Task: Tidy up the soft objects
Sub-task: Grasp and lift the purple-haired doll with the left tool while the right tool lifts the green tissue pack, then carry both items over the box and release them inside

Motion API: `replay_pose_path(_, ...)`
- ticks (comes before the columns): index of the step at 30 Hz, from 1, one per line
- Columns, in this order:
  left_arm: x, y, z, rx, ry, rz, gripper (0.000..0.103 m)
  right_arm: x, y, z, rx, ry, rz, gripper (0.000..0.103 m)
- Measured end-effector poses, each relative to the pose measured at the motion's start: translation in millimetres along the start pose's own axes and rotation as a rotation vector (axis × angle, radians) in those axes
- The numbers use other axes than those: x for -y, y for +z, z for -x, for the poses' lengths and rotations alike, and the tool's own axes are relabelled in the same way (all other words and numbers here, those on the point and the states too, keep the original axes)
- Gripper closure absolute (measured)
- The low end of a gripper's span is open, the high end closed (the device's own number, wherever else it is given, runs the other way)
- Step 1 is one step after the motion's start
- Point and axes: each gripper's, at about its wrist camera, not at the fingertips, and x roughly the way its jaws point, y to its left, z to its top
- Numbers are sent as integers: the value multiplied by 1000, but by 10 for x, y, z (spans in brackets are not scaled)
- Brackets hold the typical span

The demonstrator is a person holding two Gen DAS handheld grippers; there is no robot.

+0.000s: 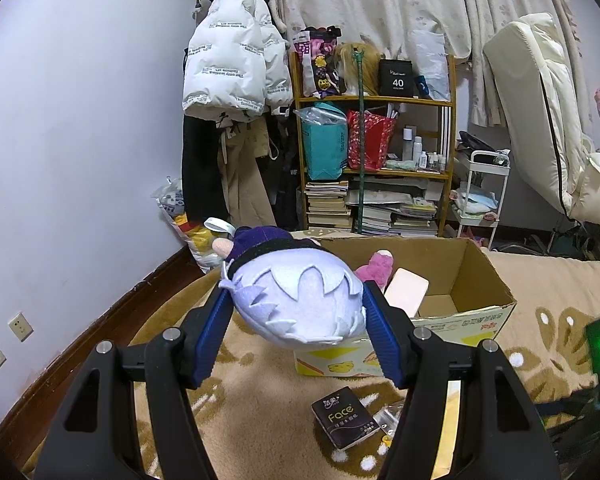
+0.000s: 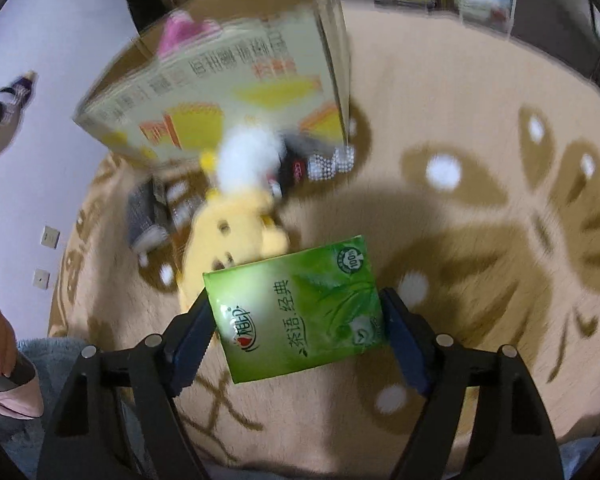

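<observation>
My left gripper [image 1: 296, 312] is shut on a lavender-haired plush doll [image 1: 296, 300] in a purple outfit, held above the near left corner of an open cardboard box [image 1: 472, 276]. A pink plush [image 1: 376, 266] and a pale pink pack [image 1: 406, 290] lie inside the box. My right gripper [image 2: 296, 320] is shut on a green tissue pack [image 2: 300, 312], held above the rug. A yellow plush [image 2: 236, 228] with a white fluffy part lies on the rug in front of the box [image 2: 228, 92]. The right wrist view is motion-blurred.
A black "Face" tissue pack [image 1: 344, 418] and clear wrappers lie on the patterned beige rug [image 1: 260, 420]. A cluttered bookshelf [image 1: 374, 140], hanging coats [image 1: 232, 60], a white cart [image 1: 482, 192] and bedding stand behind. Small dark items [image 2: 320, 164] lie by the box.
</observation>
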Motion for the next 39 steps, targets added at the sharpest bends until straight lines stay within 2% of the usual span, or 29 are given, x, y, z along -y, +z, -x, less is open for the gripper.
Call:
replay_pose_path(9,45,46,3,33,-7,-9,39,-313,181,440,341,-24,99,19)
replay_pose_path(19,186,112,-95,71,-15,-64,39,-523,487,647,583,-80,164,19)
replay_pose_path(23,245,108,-174,68,-25,-85,39,-552,636,653,610,-107,179,19)
replay_pose_path(29,233,116,-343,49,-34,-85,39,-452,805,617,631,-98,162,19)
replay_pose_path(36,265,94,-595,20,-57,-88,39,-311,985,597,691,-55,143,19)
replay_pose_path(39,274,81,-706,0,-71,-84,39,-268,1052,524,691,-41,126,19)
